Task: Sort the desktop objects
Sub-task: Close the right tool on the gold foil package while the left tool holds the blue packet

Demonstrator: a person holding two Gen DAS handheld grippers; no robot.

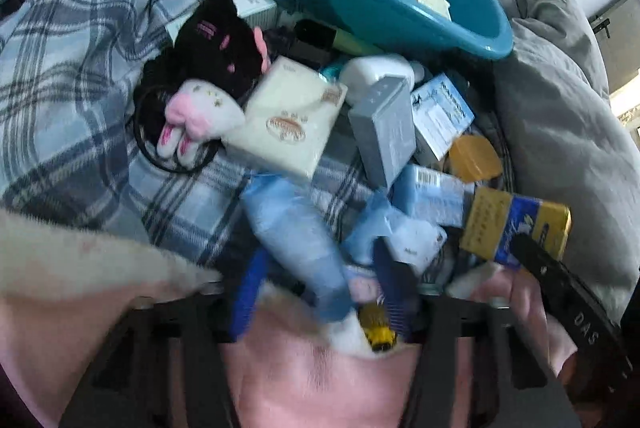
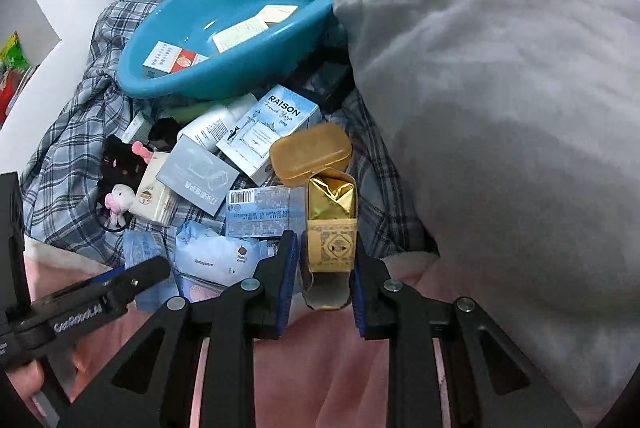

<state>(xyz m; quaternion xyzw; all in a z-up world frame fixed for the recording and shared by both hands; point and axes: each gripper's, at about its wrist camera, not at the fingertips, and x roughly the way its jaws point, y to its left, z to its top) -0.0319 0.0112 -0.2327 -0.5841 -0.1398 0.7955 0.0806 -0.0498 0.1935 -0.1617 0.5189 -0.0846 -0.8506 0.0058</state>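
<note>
Gripping a gold cigarette pack (image 2: 331,224), the right gripper (image 2: 325,268) has its jaws clamped on the pack's lower sides, lid flipped open w/ gold foil showing. In the left wrist view the same pack sits at about 4 o'clock. The left gripper (image 1: 320,292) has its jaws closed around a pale blue wipes pack (image 1: 296,232) (blurred, so grip depth is hard to judge). Both sit at the near edge of the clutter pile on the plaid blanket (image 1: 80,48), a bed rather than a desk.

Likely destination, judging by the boxes already inside: the teal basin (image 2: 240,28), at 11 o'clock from the right gripper, beyond the pile.

Risks:
- Open lid could snag on the amber plastic case (image 2: 310,152), which touches the pack's top edge at 12 o'clock.
- The pack is thin card; hard squeeze may crush it, loose grip may let it swivel.
- The wipes pack is soft and slick, so it could sag out of the jaws.
- Both grippers are near each other; a crossing path risks a bump.
- The basin looks tilted on soft bedding, so a heavy drop at its rim might tip it.

Room: grey pillow (image 2: 500,88) walls off 1–4 o'clock. Straight up is free; the RAISON box (image 2: 272,132) and other boxes crowd the low route to the basin.
</note>
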